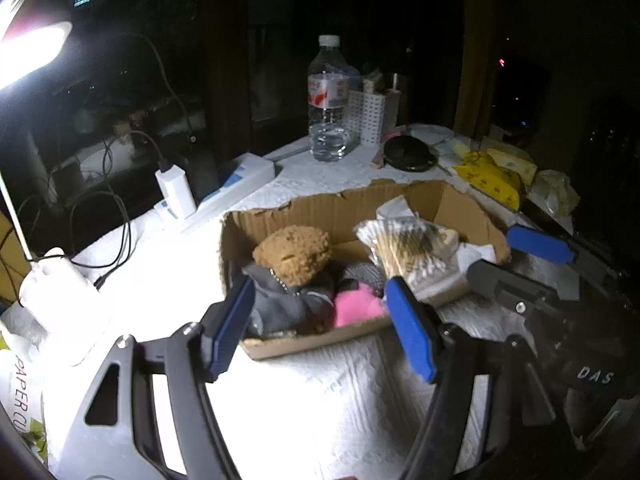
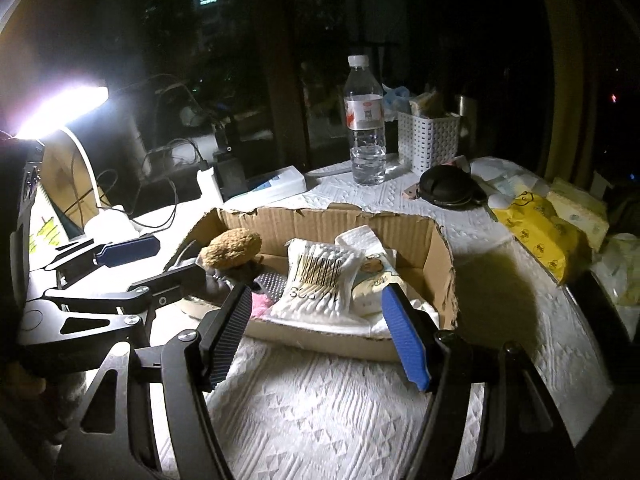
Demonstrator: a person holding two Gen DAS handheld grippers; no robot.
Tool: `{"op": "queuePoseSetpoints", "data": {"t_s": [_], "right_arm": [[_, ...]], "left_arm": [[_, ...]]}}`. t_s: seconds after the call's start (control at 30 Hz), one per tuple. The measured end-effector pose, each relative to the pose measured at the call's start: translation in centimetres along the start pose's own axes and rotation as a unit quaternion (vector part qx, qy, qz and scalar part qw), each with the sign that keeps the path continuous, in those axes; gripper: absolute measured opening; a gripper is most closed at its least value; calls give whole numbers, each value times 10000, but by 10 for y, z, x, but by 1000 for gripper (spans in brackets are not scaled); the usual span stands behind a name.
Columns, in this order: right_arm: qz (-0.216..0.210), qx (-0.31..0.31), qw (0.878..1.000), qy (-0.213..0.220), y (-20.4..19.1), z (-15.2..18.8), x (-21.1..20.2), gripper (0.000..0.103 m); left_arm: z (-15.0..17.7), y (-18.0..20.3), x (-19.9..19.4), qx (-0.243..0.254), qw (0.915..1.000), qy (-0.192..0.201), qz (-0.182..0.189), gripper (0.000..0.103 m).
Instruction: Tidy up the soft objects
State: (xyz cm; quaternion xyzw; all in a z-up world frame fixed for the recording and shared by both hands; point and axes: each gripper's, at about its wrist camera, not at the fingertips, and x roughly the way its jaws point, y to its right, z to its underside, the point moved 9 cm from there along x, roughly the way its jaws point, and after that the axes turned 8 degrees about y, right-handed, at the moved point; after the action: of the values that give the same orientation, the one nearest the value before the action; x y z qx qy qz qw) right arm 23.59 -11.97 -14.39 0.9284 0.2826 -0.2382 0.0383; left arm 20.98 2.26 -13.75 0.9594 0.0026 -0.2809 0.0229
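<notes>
Two grippers are being held above the near edge of a torn cardboard box on the counter, and both are standing wide with nothing between their blue pads. Left gripper is being aimed down at the left half of the box, where a brown plush toy is lying on a grey garment, with something pink and soft just beside them. Right gripper is being pointed at the right half, where a bag of cotton swabs is resting against a soft white packet.

Soft things are being gathered into one open container, it seems, so that they are being kept together rather than scattered; the plush items are being grouped on one side and the packaged ones on the other. Low, ragged box walls are being left free of lids, which is making drops from above easy. Hard items, a water bottle and a white basket, are being left standing well apart behind the box, presumably because they are no part of the sorting. Yellow tissue packs are lying outside, to the right, and may be judged the next soft things to be fetched.
</notes>
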Motion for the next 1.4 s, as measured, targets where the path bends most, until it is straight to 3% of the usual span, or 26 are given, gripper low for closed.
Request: {"op": "queuePoseSetpoints", "data": {"t_s": [1.07, 1.4], "right_arm": [[440, -140, 9989, 76, -23, 6, -61, 71], [565, -155, 9978, 321, -31, -3, -78, 71]], "left_arm": [[6, 2, -70, -47, 9997, 173, 139, 70], [-15, -1, -99, -49, 9977, 663, 148, 71]]}}
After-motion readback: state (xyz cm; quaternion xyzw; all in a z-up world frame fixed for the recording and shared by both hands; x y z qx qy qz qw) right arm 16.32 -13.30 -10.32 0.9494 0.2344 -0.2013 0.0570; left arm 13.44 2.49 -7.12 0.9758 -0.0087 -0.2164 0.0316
